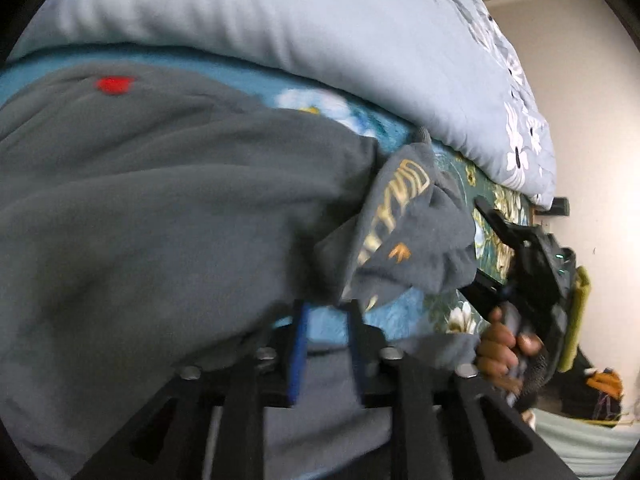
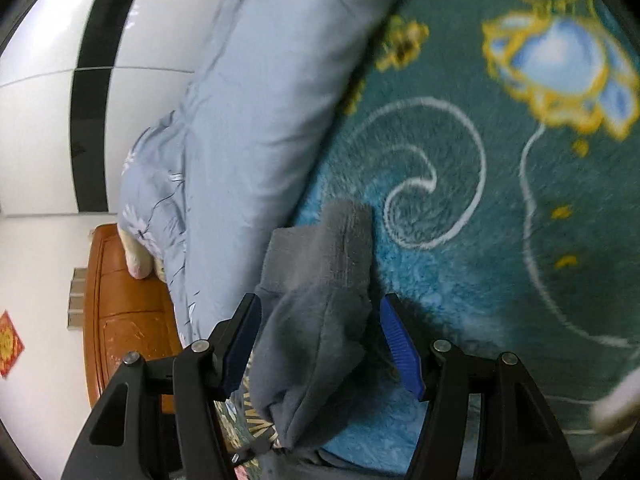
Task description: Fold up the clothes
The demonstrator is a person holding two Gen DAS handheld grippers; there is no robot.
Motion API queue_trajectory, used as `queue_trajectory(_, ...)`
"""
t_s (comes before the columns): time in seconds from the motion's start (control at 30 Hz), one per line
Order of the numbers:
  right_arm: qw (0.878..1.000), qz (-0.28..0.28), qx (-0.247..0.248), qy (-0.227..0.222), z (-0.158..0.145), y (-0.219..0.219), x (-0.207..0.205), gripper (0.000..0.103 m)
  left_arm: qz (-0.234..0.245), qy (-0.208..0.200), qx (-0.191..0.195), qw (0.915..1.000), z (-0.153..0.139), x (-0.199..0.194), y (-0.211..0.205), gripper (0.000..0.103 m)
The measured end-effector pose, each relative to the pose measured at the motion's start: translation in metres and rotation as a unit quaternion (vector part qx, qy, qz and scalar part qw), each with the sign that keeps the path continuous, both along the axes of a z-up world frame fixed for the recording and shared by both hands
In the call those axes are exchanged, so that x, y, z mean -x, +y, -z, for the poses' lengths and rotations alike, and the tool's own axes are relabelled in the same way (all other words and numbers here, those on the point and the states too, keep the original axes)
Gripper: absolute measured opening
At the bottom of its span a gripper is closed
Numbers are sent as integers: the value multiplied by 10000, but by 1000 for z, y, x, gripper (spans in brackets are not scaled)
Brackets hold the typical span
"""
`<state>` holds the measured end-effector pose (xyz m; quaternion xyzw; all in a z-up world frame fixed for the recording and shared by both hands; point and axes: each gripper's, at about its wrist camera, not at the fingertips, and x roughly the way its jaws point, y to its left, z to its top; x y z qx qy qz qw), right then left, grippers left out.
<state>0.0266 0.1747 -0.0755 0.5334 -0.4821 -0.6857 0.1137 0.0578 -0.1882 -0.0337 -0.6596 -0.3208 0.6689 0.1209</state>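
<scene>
A grey sweatshirt (image 1: 160,200) with a small red mark and gold lettering lies bunched on a teal flowered blanket (image 1: 404,316). My left gripper (image 1: 326,312) has its blue-padded jaws close together at the garment's lower edge, and grey cloth hangs over them. The right gripper (image 1: 532,264) shows in the left wrist view, held in a hand at the sweatshirt's right end. In the right wrist view my right gripper (image 2: 318,316) is open, its pads either side of a grey cuffed sleeve (image 2: 320,304) that lies loose between them on the blanket (image 2: 480,220).
A pale blue flowered quilt (image 1: 340,40) is piled along the far side of the bed, also in the right wrist view (image 2: 248,120). A brown wooden headboard (image 2: 124,300) and a white wall stand beyond. A dark bag (image 1: 600,396) sits at lower right.
</scene>
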Motion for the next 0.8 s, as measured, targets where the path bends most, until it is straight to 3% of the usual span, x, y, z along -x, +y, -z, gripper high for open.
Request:
queue_trajectory(0.07, 9998, 107, 40, -135, 6, -4, 2, 63, -222, -27, 61, 9997, -5, -8, -24, 40)
queue_trajectory(0.13, 9996, 208, 124, -105, 6, -5, 4, 58, -493, -35, 242, 9985, -9, -17, -52, 42)
queue_trajectory(0.2, 9998, 120, 147, 24, -1, -9, 8, 23, -751, -95, 438, 9962, -10, -23, -81, 42)
queue_trajectory(0.27, 9998, -51, -94, 148, -15, -9, 15, 14, -1003, -151, 552, 9933, -12, -30, -103, 42)
queue_trajectory(0.4, 9954, 18, -460, 845, -67, 29, 26, 12, -1303, -78, 664, 9892, -21, -35, -132, 43)
queue_trajectory(0.53, 9774, 1151, -784, 1592, -126, 123, 13, 12, -1394, -18, 825, 9868, -26, -32, -148, 43)
queue_trajectory(0.63, 9591, 1785, -1508, 1597, -142, 182, -2, 12, -1540, -5, 890, 9841, -27, -31, -154, 43)
queue_trajectory(0.73, 9591, 2059, -1594, 1107, -114, 215, -12, 12, -1618, -4, 1067, 9810, -28, -28, -159, 43)
queue_trajectory(0.8, 9635, 1963, -1683, 689, -87, 218, -15, 12, -1647, -16, 1148, 9796, -29, -29, -163, 45)
